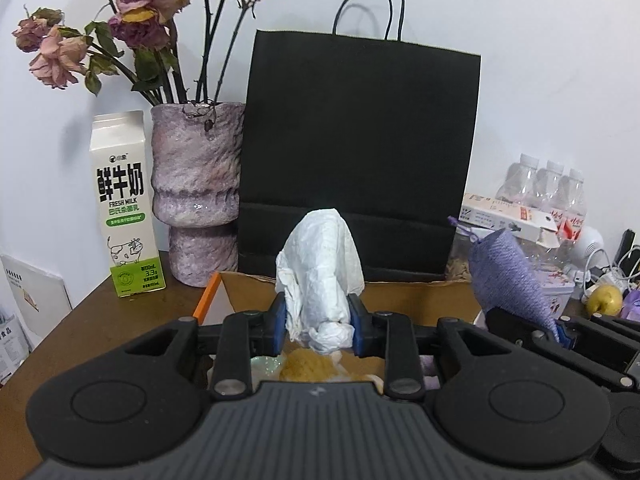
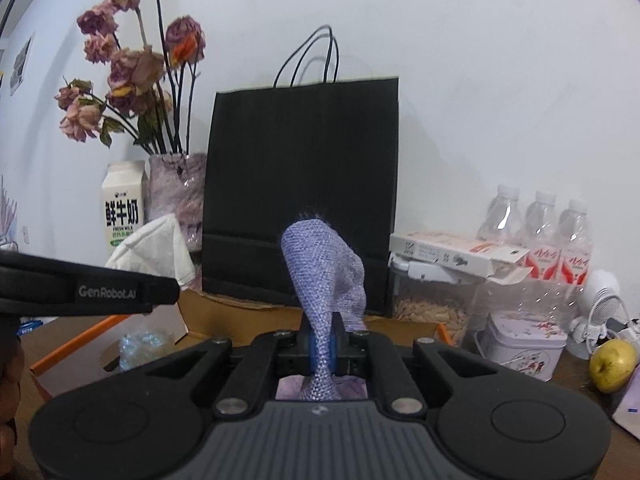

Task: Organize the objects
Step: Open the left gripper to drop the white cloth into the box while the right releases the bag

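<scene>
My left gripper (image 1: 318, 330) is shut on a crumpled white tissue (image 1: 320, 268) and holds it above an open cardboard box (image 1: 420, 300). My right gripper (image 2: 322, 354) is shut on a purple mesh pouch (image 2: 326, 272), which also shows at the right of the left wrist view (image 1: 508, 276). The tissue shows in the right wrist view (image 2: 154, 248) to the left of the pouch. Both grippers hover side by side over the box (image 2: 224, 312). A yellowish object (image 1: 312, 366) lies in the box under the left gripper.
A black paper bag (image 1: 360, 152) stands behind the box. A milk carton (image 1: 124, 204) and a vase of dried roses (image 1: 198, 196) stand at the left. Water bottles (image 2: 536, 236), a white carton (image 2: 448, 254), a seed jar (image 2: 430, 314), a tin (image 2: 524, 344) and a yellow fruit (image 2: 612, 364) crowd the right.
</scene>
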Demonstrator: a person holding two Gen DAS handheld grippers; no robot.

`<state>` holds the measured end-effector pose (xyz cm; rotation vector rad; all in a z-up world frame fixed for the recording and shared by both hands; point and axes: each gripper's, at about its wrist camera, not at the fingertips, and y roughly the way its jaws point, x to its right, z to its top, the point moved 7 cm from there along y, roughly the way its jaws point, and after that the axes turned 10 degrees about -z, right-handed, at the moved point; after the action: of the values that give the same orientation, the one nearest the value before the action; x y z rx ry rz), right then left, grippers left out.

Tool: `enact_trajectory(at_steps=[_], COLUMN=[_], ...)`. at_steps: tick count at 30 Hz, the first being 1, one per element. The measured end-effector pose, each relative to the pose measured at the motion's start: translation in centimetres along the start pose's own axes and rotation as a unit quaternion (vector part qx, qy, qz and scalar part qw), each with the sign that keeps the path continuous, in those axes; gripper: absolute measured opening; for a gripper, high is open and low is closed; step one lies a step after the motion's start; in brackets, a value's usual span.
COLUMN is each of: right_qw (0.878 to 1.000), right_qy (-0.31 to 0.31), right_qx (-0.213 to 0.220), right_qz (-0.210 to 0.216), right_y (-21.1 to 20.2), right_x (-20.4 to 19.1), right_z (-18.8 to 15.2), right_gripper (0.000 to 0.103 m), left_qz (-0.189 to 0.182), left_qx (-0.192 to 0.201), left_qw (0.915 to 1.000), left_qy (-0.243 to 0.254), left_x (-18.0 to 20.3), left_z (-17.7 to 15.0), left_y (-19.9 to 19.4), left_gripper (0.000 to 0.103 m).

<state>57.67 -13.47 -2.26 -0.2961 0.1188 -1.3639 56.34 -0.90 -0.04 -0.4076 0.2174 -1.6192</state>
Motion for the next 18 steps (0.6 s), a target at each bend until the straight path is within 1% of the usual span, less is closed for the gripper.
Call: enact_trajectory(at_steps=[1,2,3,4,5,6,7,9,11,14,18], right_qw=[1.000,1.000,1.000,1.000,0.999,0.999,0.999,0.999,0.999,0.998,0.998], right_qy=[-0.001,0.000,0.001,0.004,0.008,0.011,0.012,0.011,0.014,0.028,0.025], right_qx=[-0.006,-0.010,-0.015,-0.023,-0.030,-0.034,-0.035,-0.032,-0.041,-0.051,-0.053], right_qz=[0.005,0.007,0.012,0.017,0.019,0.019,0.016,0.003,-0.009,-0.001,-0.001], right_y=[0.3,0.5,0.7,0.8,1.0,1.1,1.2,1.2,1.4,1.6,1.6], right_x=[-0.1,-0.2,-0.3,-0.4,-0.3,-0.3,-0.2,-0.1,0.1,0.5,0.5], right_z=[-0.1,-0.3,-0.4,-0.6,-0.7,-0.9,-1.0,-1.1,-1.3,-1.5,-1.5], right_gripper=[0.012,0.014,0.024,0.034,0.063,0.093,0.103,0.103,0.103,0.103,0.103], left_qz=[0.001,0.004,0.008,0.013,0.016,0.019,0.023,0.026,0.028,0.033,0.037], left_qx=[-0.002,-0.004,-0.004,-0.003,-0.004,-0.002,0.006,0.006,0.002,0.000,0.002], left_qw=[1.0000,1.0000,1.0000,0.9999,0.9999,0.9998,0.9997,0.9996,0.9996,0.9995,0.9993], left_qy=[0.001,0.001,0.001,0.001,-0.001,-0.003,-0.003,0.003,0.001,-0.001,-0.006], left_x=[0.0,-0.1,-0.3,-0.4,-0.5,-0.7,-0.7,-0.7,-0.7,-0.9,-1.2], left_z=[0.0,0.0,-0.1,0.0,-0.1,0.0,0.0,0.0,-0.2,-0.3,-0.3], left_y=[0.2,0.4,0.5,0.5,0.5,0.5,0.4,0.4,0.6,0.6,0.5], left_gripper=[0.038,0.047,0.056,0.063,0.087,0.103,0.103,0.103,0.103,0.103,0.103])
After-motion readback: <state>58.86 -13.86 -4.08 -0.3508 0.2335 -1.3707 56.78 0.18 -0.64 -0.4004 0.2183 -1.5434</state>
